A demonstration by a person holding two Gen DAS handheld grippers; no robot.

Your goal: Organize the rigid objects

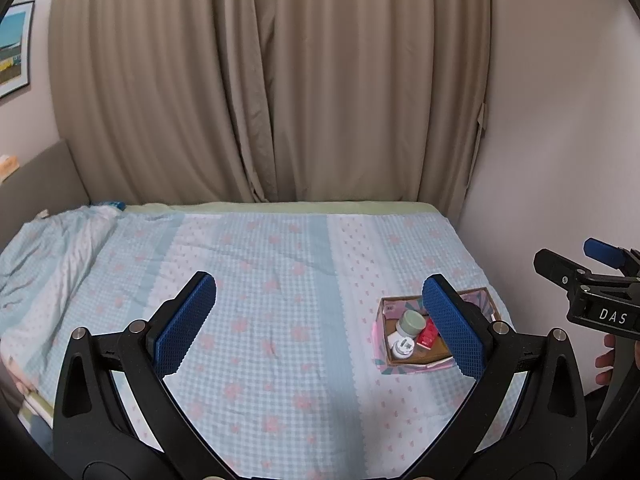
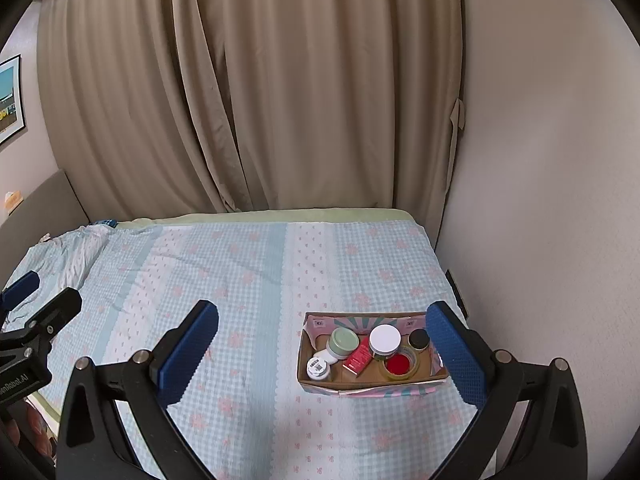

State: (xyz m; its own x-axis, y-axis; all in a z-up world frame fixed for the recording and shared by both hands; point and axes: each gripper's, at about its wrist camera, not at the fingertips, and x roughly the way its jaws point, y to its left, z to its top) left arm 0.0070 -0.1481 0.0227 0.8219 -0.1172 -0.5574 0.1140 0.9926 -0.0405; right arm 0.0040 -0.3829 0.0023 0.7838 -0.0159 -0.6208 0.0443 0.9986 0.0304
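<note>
A shallow cardboard box (image 2: 316, 330) with a pink and teal outside lies on the bed at the right. It holds a green-lidded jar (image 2: 343, 341), a white-lidded jar (image 2: 385, 340), a black-lidded jar (image 2: 419, 339), a small white bottle (image 2: 319, 368), a red carton (image 2: 359, 357) and a tape roll with a red centre (image 2: 401, 365). The box also shows in the left wrist view (image 1: 384, 312), partly behind my right finger. My left gripper (image 1: 320, 322) is open and empty above the bed. My right gripper (image 2: 322, 346) is open and empty, held above and in front of the box.
The bed carries a light blue checked sheet (image 2: 240, 280) with pink flowers. A crumpled blanket (image 1: 60, 248) lies at the left. Beige curtains (image 1: 280, 80) hang behind the bed. A white wall (image 2: 540, 200) runs along the right. A padded headboard (image 1: 44, 176) stands at the left.
</note>
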